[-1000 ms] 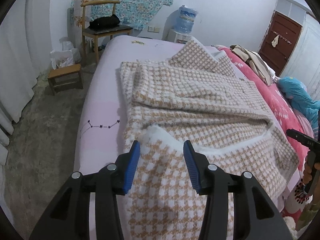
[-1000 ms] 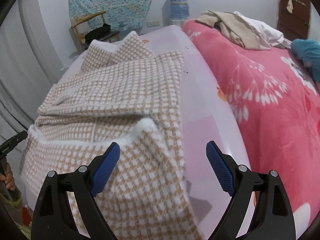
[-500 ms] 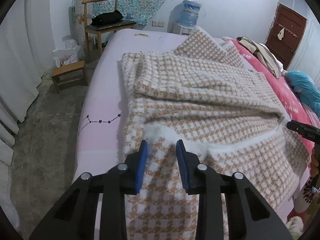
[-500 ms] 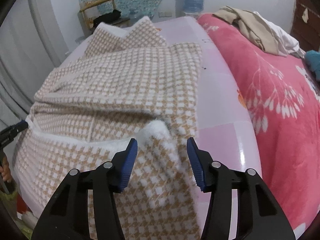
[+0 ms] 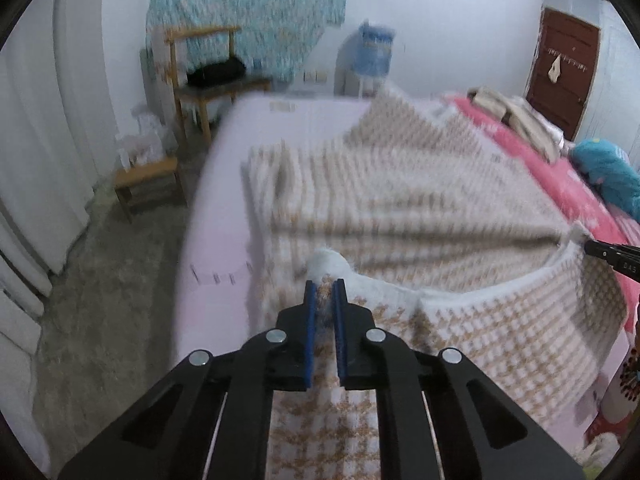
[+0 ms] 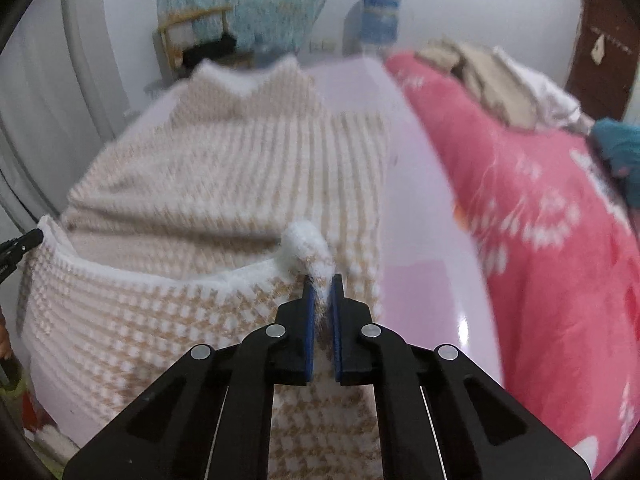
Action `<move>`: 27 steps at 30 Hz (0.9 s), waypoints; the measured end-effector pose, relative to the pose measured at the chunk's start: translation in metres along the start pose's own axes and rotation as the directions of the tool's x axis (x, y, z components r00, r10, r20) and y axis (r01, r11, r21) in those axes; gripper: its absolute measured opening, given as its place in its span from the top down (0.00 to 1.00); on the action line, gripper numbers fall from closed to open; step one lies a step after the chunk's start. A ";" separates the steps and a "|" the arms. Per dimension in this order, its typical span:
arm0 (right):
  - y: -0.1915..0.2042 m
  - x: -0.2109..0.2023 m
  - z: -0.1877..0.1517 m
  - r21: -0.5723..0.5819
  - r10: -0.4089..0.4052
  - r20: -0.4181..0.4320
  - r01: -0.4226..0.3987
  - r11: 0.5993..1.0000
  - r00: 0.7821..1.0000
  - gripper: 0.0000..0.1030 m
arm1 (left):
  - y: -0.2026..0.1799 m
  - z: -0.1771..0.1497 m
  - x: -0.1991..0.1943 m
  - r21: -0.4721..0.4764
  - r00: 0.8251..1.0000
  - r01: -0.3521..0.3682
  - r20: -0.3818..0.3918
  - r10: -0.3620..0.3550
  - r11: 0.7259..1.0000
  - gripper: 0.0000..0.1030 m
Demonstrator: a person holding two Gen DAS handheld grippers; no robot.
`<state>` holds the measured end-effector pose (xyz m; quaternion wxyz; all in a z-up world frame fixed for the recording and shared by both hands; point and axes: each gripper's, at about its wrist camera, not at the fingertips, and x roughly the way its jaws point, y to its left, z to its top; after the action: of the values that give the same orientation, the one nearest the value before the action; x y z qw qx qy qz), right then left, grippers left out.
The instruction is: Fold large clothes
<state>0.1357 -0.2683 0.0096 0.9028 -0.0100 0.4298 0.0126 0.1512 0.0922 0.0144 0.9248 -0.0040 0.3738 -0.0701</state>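
The checked fleece garment (image 5: 400, 208) is spread across the lilac bed sheet (image 5: 224, 200), its near hem hanging over the bed's front edge, and both near corners are now pinched. The left gripper (image 5: 324, 292) is clamped tight on the left corner, a white fluffy tuft of lining pushed up just beyond its blue pads (image 5: 309, 320). The right gripper (image 6: 322, 290) is likewise closed down on the right corner, fleece squeezed between its pads. The hem between them is drawn into a shallow sag.

Trouble from here is judged likeliest in the grip itself: only a small bunch of thick, springy pile seems to be caught, though blur makes the depth of bite hard to read. If the corners are carried forward unevenly, the fold would be skewed; if they are pulled too hard, one corner could be slipped free, or the whole garment dragged along the smooth sheet toward the pink quilt (image 6: 540, 240).
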 end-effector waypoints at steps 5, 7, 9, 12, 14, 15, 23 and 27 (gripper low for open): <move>-0.005 -0.010 0.030 0.013 -0.007 0.088 0.006 1.000 0.996 0.95 | 0.003 0.033 -0.008 0.004 0.994 0.001 0.112 -0.001 1.000 0.92; -0.007 -0.002 0.037 0.023 -0.008 0.091 0.006 1.000 0.996 0.95 | 0.003 0.040 0.002 0.001 0.993 0.001 0.118 -0.001 1.000 0.92; -0.008 0.016 0.038 0.033 -0.015 0.068 0.013 0.999 0.998 0.95 | 0.005 0.041 0.017 -0.007 0.995 0.001 0.101 0.000 1.000 0.92; -0.010 0.044 0.030 0.039 -0.026 0.008 0.025 0.999 1.000 0.95 | 0.009 0.031 0.046 -0.014 0.999 -0.013 0.037 0.014 1.000 0.92; -0.012 0.059 0.023 0.048 -0.021 -0.029 0.022 0.999 0.999 0.95 | 0.013 0.023 0.058 -0.029 1.000 -0.013 0.002 0.013 0.999 0.92; -0.013 0.066 0.018 0.057 -0.014 -0.042 0.016 0.998 0.999 0.95 | 0.015 0.019 0.062 -0.041 1.000 -0.011 -0.006 0.011 0.999 0.92; -0.022 0.043 0.022 0.099 -0.071 -0.008 0.071 0.993 0.997 0.55 | 0.015 0.016 0.065 -0.050 1.000 -0.026 -0.004 0.026 0.998 0.91; -0.014 0.001 0.018 0.129 -0.011 0.078 0.001 0.992 0.997 0.47 | 0.015 0.016 0.066 -0.051 0.999 -0.034 -0.006 0.033 0.998 0.89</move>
<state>0.1510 -0.2813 0.0202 0.9178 0.0476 0.3937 -0.0174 0.2114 0.0974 -0.0208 0.9245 -0.0214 0.3780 -0.0449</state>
